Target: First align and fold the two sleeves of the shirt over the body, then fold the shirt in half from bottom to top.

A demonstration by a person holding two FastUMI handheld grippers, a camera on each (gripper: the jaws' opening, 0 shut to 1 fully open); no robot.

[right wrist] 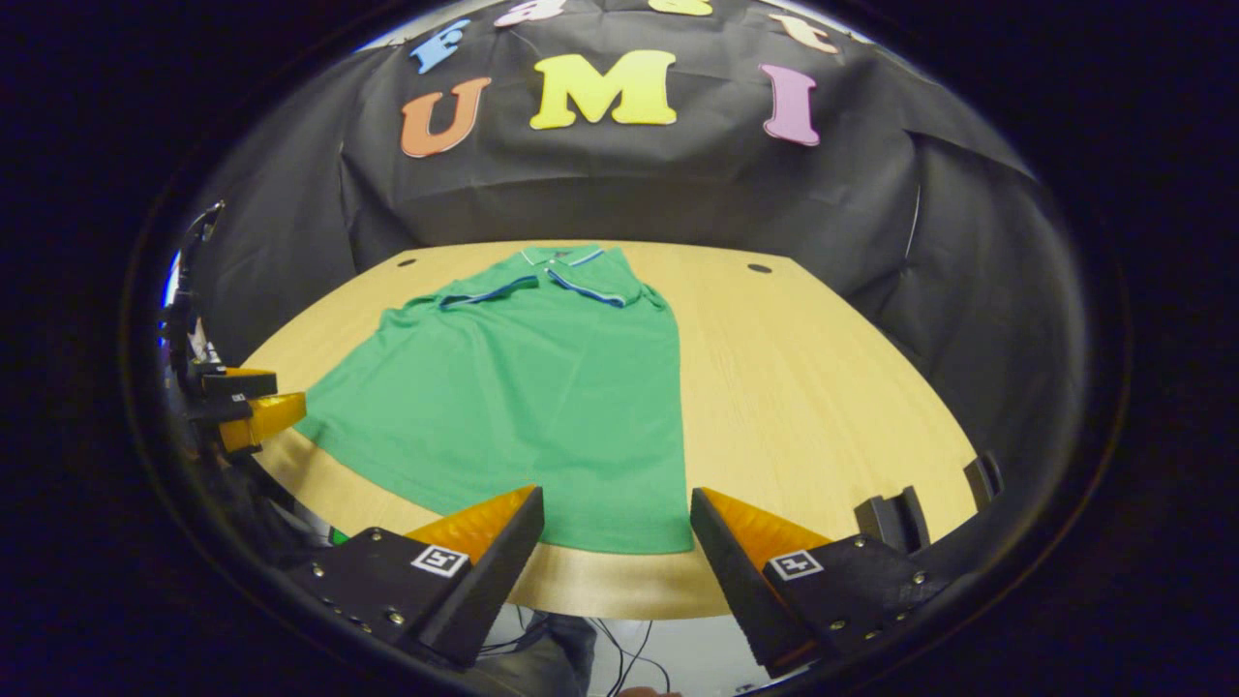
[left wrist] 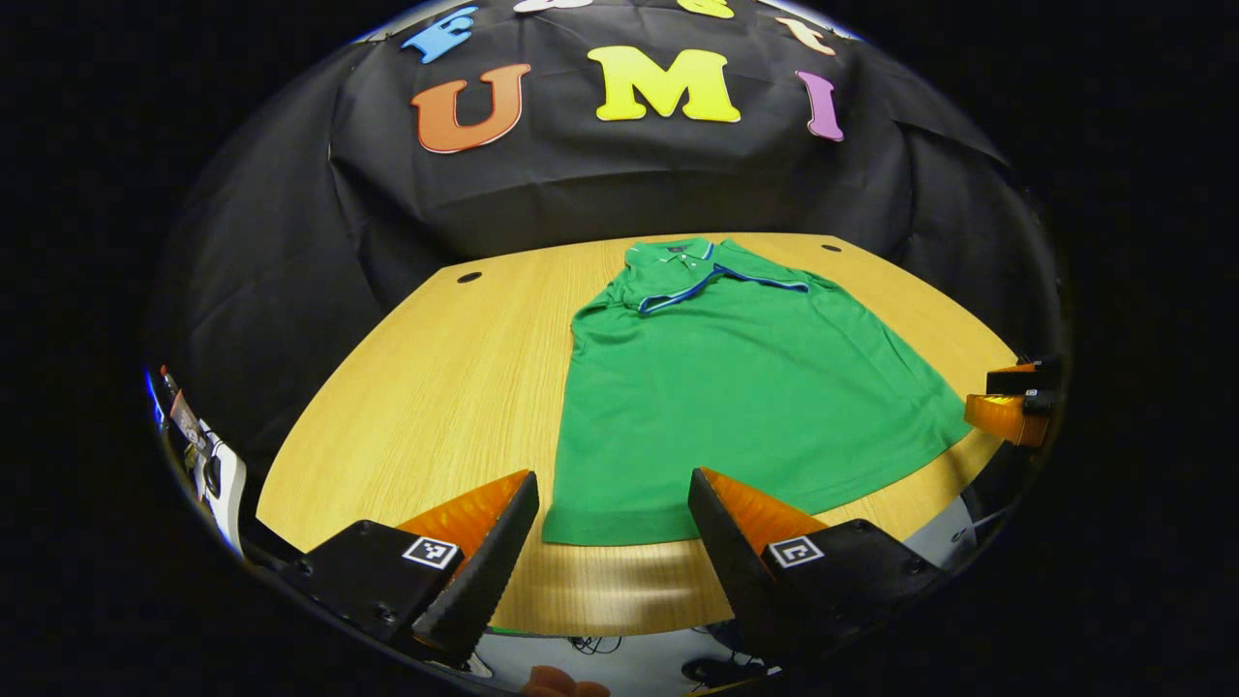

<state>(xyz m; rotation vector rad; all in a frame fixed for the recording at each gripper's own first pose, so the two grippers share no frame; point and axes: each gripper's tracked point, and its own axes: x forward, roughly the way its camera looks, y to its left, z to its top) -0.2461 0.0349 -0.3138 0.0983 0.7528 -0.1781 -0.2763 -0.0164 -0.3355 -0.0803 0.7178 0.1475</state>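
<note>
A green polo shirt (left wrist: 736, 397) lies flat on the wooden table (left wrist: 426, 387), collar at the far side, both blue-trimmed sleeves folded over the chest. Its hem runs along the near edge. My left gripper (left wrist: 613, 542) hovers open above the hem's left corner, nothing between its fingers. In the right gripper view the same shirt (right wrist: 523, 407) spreads leftward, and my right gripper (right wrist: 616, 547) hangs open over the hem's right corner, empty. The right gripper also appears at the far right of the left gripper view (left wrist: 1012, 402), the left gripper at the left edge of the right gripper view (right wrist: 242, 407).
Bare tabletop (right wrist: 813, 387) flanks the shirt on both sides. Small dark holes (left wrist: 469, 277) (right wrist: 760, 268) mark the table's far corners. Black clamps (right wrist: 895, 518) sit on the near right edge. Cables hang below the front edge.
</note>
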